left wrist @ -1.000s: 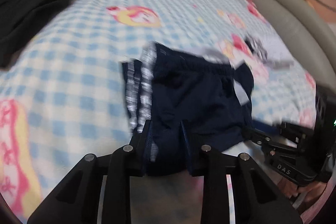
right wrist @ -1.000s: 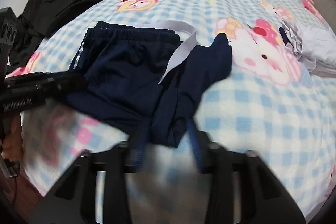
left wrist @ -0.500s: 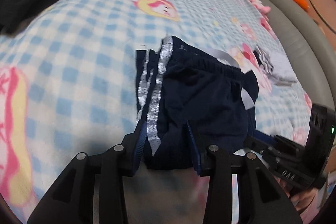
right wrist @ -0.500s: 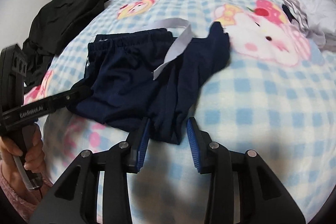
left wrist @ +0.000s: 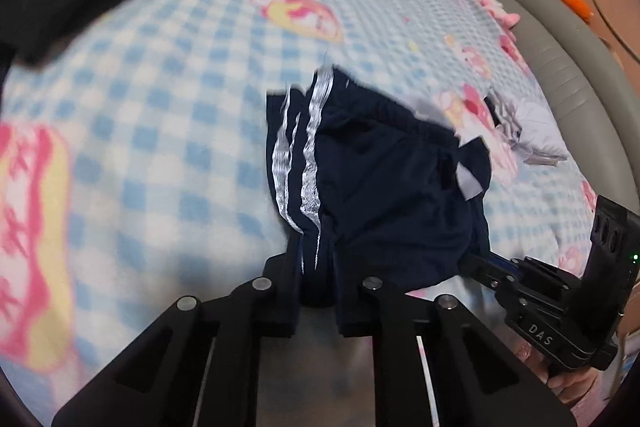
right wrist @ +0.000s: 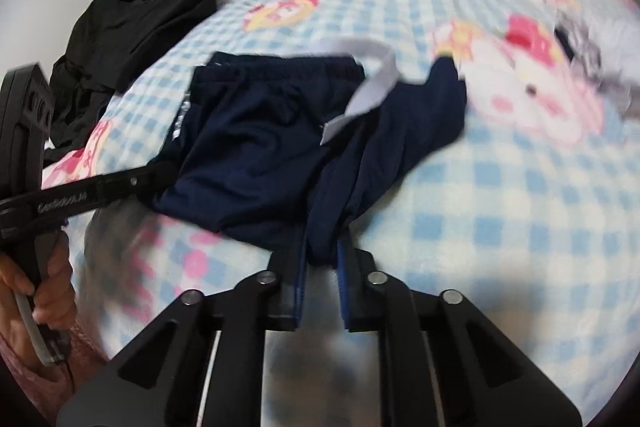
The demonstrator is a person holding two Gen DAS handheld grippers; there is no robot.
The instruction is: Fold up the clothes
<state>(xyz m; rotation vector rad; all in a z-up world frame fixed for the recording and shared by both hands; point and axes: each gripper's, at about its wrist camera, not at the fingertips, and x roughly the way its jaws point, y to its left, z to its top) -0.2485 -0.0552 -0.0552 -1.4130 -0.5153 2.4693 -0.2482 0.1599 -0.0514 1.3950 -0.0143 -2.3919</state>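
Your left gripper (left wrist: 318,267) sits bottom centre of the left wrist view, fingers clamped on the near hem of the navy shorts (left wrist: 380,195), right where the two silver side stripes (left wrist: 308,163) run down into the pinch. Your right gripper (right wrist: 322,259) sits bottom centre of the right wrist view, fingers closed on a bunched navy fold at the shorts' near edge, blue pads showing either side of the cloth. The shorts lie mid-frame in both views on the blue-and-white checked blanket (left wrist: 152,99), elastic waistband at the far edge, a grey drawstring band (right wrist: 372,79) curling loose over the upper right of the fabric in the right wrist view. In the left wrist view the striped left edge of the shorts is straight and there's wide open blanket to its left and above it. A black garment (right wrist: 136,15) is heaped upper left in both views, well apart from the shorts. A white-grey bundle of clothing (left wrist: 532,131) lies at right, near the shorts' right corner, so less room that side. A padded grey bed rail (left wrist: 568,67) curves along the right of the left wrist view. The near blanket edge falls away bottom left in the right wrist view, beside your left hand (right wrist: 44,291).
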